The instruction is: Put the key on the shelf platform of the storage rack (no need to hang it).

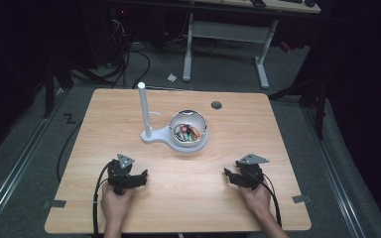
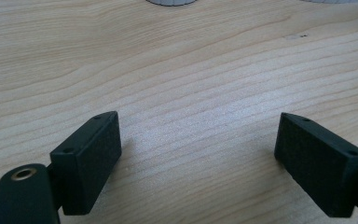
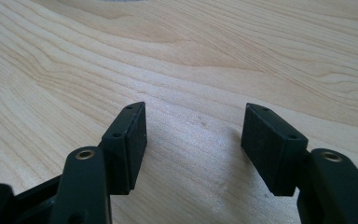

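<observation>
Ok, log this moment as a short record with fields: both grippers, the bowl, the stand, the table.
left gripper: jaws open, nothing between them, low over bare wood near the table's front left
right gripper: jaws open, nothing between them, low over bare wood near the front right
bowl: white, round, mid-table, holds several small colourful items, too small to identify
stand: white upright post on a flat base; the base appears to extend under the bowl
table: light wood, a round hole near the far edge
contact: neither gripper touches the bowl or the stand
</observation>
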`<control>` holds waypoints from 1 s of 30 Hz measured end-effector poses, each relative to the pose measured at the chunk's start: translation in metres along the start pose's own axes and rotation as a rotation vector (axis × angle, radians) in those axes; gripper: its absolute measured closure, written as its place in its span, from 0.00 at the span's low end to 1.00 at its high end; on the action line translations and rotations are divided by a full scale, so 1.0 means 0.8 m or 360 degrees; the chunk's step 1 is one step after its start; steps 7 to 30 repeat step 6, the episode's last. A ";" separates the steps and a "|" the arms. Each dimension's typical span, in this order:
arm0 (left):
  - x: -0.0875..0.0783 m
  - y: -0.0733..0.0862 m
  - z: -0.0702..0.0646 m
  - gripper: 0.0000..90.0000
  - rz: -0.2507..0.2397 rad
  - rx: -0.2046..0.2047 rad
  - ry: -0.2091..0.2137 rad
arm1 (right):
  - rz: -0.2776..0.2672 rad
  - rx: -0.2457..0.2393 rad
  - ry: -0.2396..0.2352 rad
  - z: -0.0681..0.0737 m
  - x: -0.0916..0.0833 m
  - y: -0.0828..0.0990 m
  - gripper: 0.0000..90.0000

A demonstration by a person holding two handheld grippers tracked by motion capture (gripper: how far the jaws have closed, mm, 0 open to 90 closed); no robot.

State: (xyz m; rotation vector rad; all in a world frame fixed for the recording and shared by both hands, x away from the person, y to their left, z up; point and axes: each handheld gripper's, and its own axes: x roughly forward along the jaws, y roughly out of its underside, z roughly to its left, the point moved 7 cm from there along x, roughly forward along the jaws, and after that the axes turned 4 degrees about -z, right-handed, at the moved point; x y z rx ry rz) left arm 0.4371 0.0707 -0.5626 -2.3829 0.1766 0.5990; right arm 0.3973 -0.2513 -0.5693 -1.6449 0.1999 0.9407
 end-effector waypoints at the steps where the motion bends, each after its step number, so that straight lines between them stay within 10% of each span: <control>1: 0.000 0.000 0.000 0.17 0.0000 0.0000 0.0000 | 0.0000 0.0000 0.0001 0.000 0.000 0.000 0.45; 30: 0.000 0.000 0.000 0.17 0.0000 0.0001 0.0001 | 0.0000 -0.0003 0.0000 0.000 0.000 0.000 0.45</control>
